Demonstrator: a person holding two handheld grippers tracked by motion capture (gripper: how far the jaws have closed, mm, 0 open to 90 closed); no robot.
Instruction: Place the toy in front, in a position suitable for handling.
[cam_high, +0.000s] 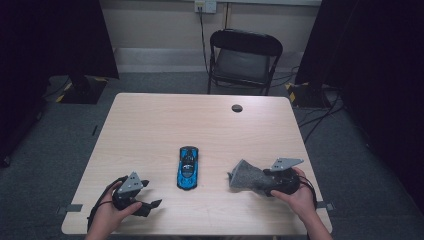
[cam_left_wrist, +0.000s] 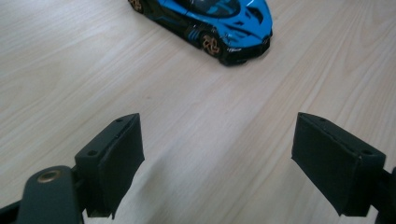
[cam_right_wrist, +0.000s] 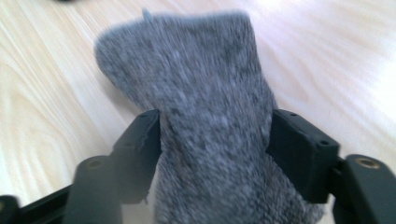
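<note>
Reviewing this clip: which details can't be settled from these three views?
- Grey cloth: right gripper view is blurred, and the bottom edge cuts it off, so whether the jaws press it is unclear.
- Blue toy car: its rear is cut off by the top edge of the left gripper view.
- Dark round spot on the table: too small in the high view to identify.

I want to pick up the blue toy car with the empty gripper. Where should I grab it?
Grab the blue toy car across its middle, on the two long sides. It is narrow there and sits flat on its wheels. Bring the open left gripper down from above.
</note>
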